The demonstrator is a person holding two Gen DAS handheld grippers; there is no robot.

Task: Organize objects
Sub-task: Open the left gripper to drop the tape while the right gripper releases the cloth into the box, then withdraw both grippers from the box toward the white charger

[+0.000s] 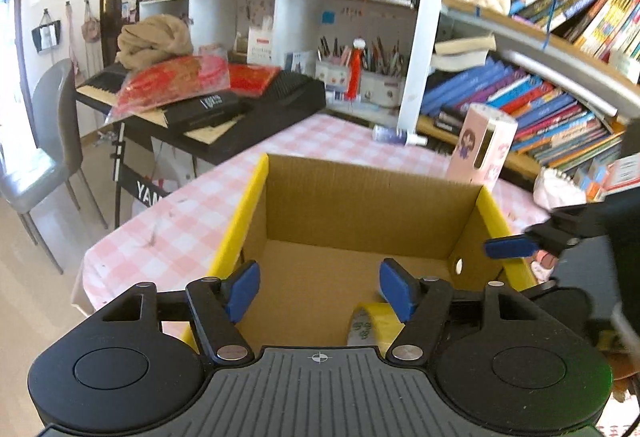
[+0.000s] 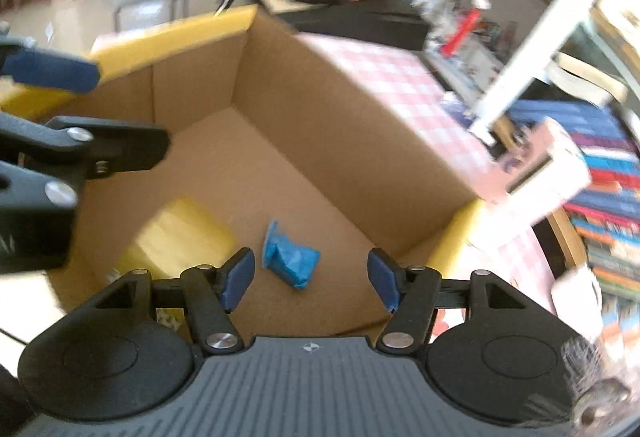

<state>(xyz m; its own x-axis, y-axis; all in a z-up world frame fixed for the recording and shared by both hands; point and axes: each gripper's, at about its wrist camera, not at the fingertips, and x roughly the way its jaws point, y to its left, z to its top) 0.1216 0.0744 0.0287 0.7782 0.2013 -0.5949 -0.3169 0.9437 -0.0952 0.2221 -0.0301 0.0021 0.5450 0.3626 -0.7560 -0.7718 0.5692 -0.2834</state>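
Observation:
An open cardboard box with yellow rims stands on the pink checked table; it also shows in the right wrist view. On its floor lie a yellow packet and a small blue wrapped packet. The yellow packet's edge shows in the left wrist view. My left gripper is open and empty above the box's near side. My right gripper is open and empty over the box, just above the blue packet. The right gripper's blue fingertip reaches in from the box's right rim.
A pink cylindrical container stands behind the box on the table. A small bottle lies further back. A keyboard piled with red bags is at the left, bookshelves at the right, a grey chair at far left.

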